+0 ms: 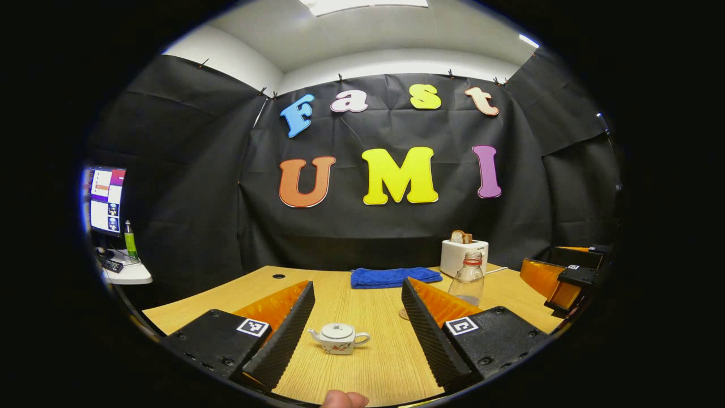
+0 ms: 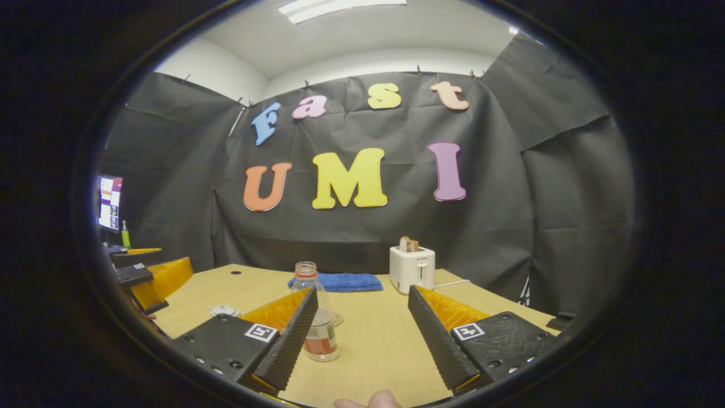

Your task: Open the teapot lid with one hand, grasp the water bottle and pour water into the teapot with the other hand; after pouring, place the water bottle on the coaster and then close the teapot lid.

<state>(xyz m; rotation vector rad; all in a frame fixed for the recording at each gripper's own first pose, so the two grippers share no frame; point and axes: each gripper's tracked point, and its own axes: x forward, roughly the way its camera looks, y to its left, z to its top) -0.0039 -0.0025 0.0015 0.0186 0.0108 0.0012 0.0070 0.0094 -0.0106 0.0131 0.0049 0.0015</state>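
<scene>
Pale wood grain runs across the bench [image 1: 362, 294], and on it, towards the near edge, sits the small white teapot [image 1: 338, 338] with its lid [image 1: 337, 329] on. The left gripper [image 1: 354, 328] hangs just short of it, fingers spread wide with the pot framed between them, touching nothing. Further back, towards the right side, stands the clear water bottle [image 2: 316, 317] (uncapped, a little water in the bottom), and the right gripper [image 2: 362, 334] faces it with fingers equally wide apart, the bottle just beside its left finger rather than centred. A round coaster [image 1: 404, 313] peeks out on the bench next to the bottle. A folded blue towel [image 1: 395, 277] and a white toaster [image 2: 412, 268] sit along the far edge.

The lid knob looks tiny, so I'd guess a slightly off grip could tip the pot. The open bottle, approached off-centre, might get knocked over.
</scene>
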